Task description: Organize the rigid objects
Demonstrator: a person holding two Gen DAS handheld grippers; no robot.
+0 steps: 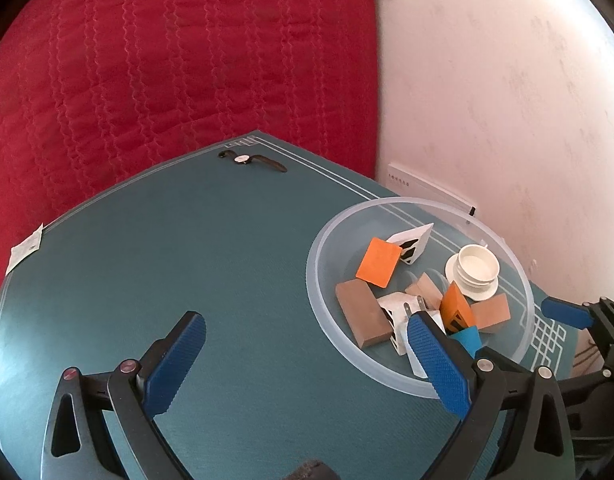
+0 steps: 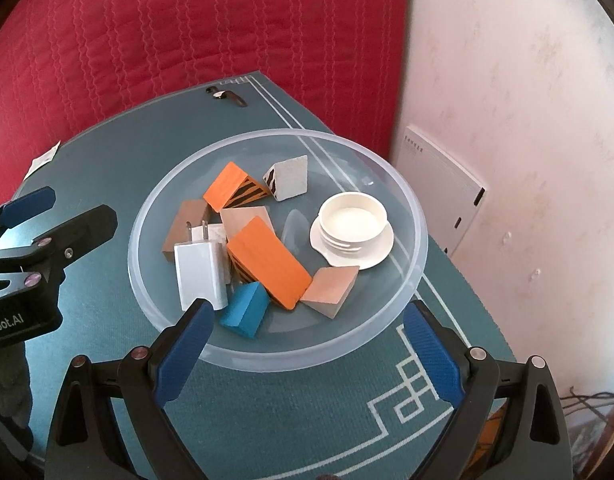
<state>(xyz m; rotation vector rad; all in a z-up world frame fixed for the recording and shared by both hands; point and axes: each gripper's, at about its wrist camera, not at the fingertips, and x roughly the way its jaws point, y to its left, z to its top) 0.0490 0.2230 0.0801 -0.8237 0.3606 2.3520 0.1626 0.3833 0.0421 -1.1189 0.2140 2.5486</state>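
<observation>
From the bowl point(image 1: 523, 280), the watch point(image 1: 251, 159) lies far across the mat near its back edge, strap running left to right, and my left gripper point(image 1: 303, 356), wide open and empty, is nearer to it. My right gripper point(image 2: 307, 344), also open and empty, hangs at the bowl's near rim; I read only "Robot.AI" on the left gripper's body

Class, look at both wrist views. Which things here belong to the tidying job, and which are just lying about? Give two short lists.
Part of the job:
clear bowl
orange blocks
blue block
brown blocks
white charger
white lid
left gripper, open
right gripper, open

Perhaps next, outside the bowl:
watch

Just lying about:
paper slip
red quilt
white panel
</observation>
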